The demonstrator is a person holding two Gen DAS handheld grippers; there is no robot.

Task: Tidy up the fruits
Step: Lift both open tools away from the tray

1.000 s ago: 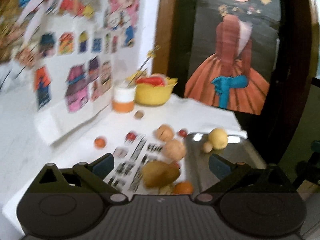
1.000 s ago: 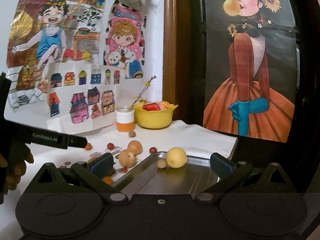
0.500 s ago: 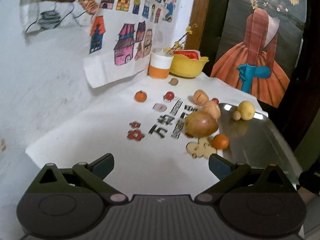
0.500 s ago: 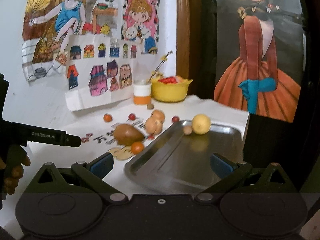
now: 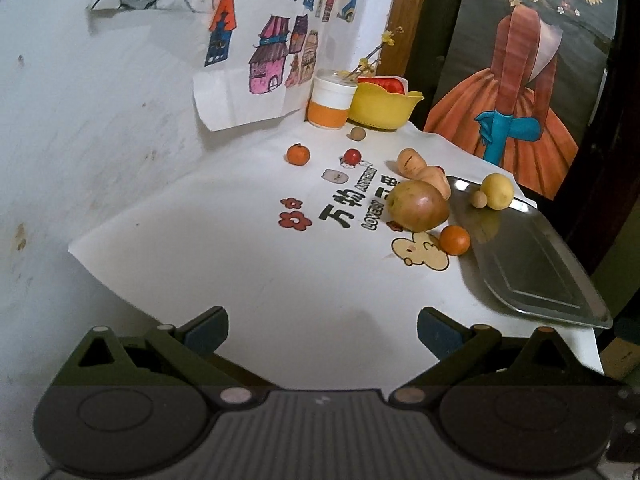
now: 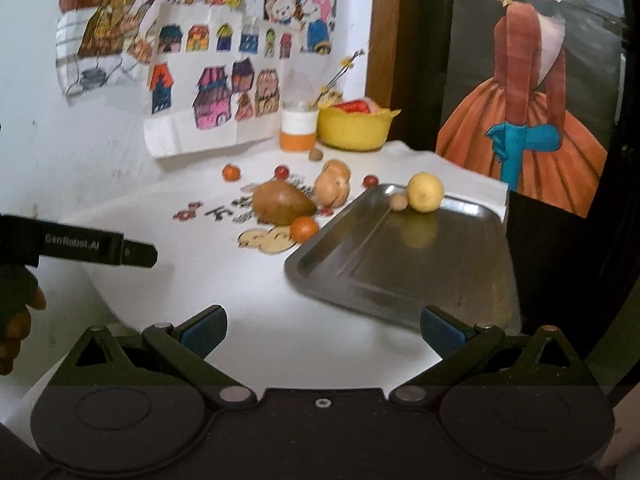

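We are holding the left claw (image 5: pixel 322 326) and the right claw (image 6: pixel 323 326) released and empty, low in each frame over the white tabletop (image 5: pixel 248 280). Beyond them, a yellow fruit (image 6: pixel 425 192) is sitting at the far end of the metal tray (image 6: pixel 420 276), right of centre. A large brown fruit (image 5: pixel 418 205) and a small orange (image 5: pixel 454 240) are lying just left of the tray.

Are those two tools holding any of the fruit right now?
No. The left tool and right tool are both open and empty; the fruit lies on the table and metal tray.
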